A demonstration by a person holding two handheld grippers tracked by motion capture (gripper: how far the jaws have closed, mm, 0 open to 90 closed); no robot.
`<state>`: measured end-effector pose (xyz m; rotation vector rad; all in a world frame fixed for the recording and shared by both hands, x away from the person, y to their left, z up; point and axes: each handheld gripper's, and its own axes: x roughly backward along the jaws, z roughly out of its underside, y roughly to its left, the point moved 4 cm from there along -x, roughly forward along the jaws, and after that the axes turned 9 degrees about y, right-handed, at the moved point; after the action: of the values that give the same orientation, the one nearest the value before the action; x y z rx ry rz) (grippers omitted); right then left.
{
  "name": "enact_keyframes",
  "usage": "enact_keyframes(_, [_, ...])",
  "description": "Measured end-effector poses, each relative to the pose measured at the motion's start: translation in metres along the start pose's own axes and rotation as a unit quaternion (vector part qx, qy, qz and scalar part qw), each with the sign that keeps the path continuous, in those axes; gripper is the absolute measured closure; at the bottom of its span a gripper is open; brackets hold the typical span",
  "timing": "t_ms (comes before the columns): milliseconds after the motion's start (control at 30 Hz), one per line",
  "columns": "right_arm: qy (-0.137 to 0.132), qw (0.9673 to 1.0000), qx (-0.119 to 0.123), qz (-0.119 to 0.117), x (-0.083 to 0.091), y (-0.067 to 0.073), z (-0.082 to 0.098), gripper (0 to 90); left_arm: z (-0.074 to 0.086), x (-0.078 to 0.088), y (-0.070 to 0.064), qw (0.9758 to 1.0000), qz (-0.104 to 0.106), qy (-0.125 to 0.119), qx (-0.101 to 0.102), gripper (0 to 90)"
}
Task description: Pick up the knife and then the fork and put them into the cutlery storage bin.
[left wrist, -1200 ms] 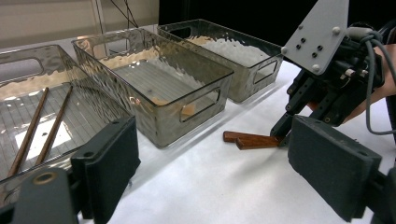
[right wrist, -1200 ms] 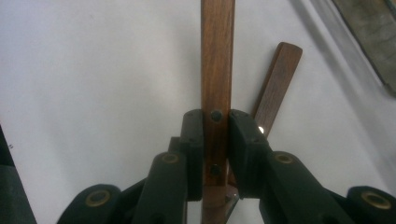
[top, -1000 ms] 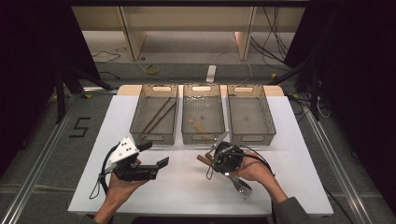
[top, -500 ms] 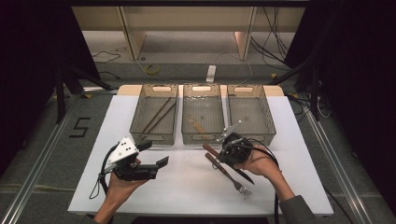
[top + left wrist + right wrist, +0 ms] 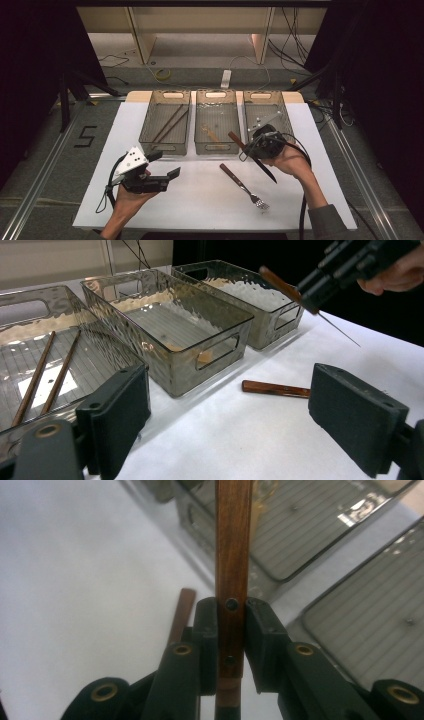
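A white table [image 5: 200, 200] fills the lower half of the high view, three clear bins along its far edge. At lower left the left gripper [image 5: 167, 179] hangs with jaws wide and empty. Right of centre the right gripper [image 5: 252, 146] clamps a wooden-handled knife [image 5: 251, 155] above the table; a fork [image 5: 242, 186] lies just below it. The left bin [image 5: 165, 127] holds chopsticks [image 5: 169, 123].

In the left gripper view the knife [image 5: 287, 287] sits at upper right, the fork's handle [image 5: 275, 388] between the spread jaws.

In the right gripper view the jaws pinch the knife handle [image 5: 233, 555].
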<state>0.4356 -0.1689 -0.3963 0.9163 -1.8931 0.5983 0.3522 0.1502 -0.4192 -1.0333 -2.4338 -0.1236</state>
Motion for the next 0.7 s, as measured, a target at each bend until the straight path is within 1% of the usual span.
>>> enact_keyframes(100, [-0.006, 0.9998, -0.017, 0.006, 0.007, -0.011, -0.007, 76.9, 0.000, 0.000, 0.000, 1.0000, 0.001, 0.001, 0.000, 15.8])
enact_keyframes(133, [-0.012, 0.9997, -0.017, 0.009, 0.008, -0.015, -0.010, 77.0, 0.000, 0.000, 0.000, 1.0000, 0.001, -0.001, 0.000, 15.7])
enact_keyframes(200, [-0.013, 0.9995, -0.024, 0.014, 0.012, -0.023, -0.015, 76.9, 0.000, 0.001, 0.000, 1.0000, 0.002, -0.004, 0.001, 15.8])
enact_keyframes(267, [-0.011, 0.9994, -0.028, 0.018, 0.014, -0.029, -0.020, 76.9, 0.000, 0.001, 0.000, 1.0000, 0.001, -0.003, 0.001, 15.8])
enact_keyframes(367, [-0.013, 0.9990, -0.035, 0.027, 0.015, -0.039, -0.025, 76.9, 0.000, 0.001, 0.000, 1.0000, 0.002, -0.004, 0.000, 15.7])
enact_keyframes(700, [-0.030, 0.9967, -0.067, 0.036, 0.025, -0.068, -0.045, 76.9, -0.001, 0.001, -0.001, 1.0000, 0.004, -0.009, 0.003, 15.7])
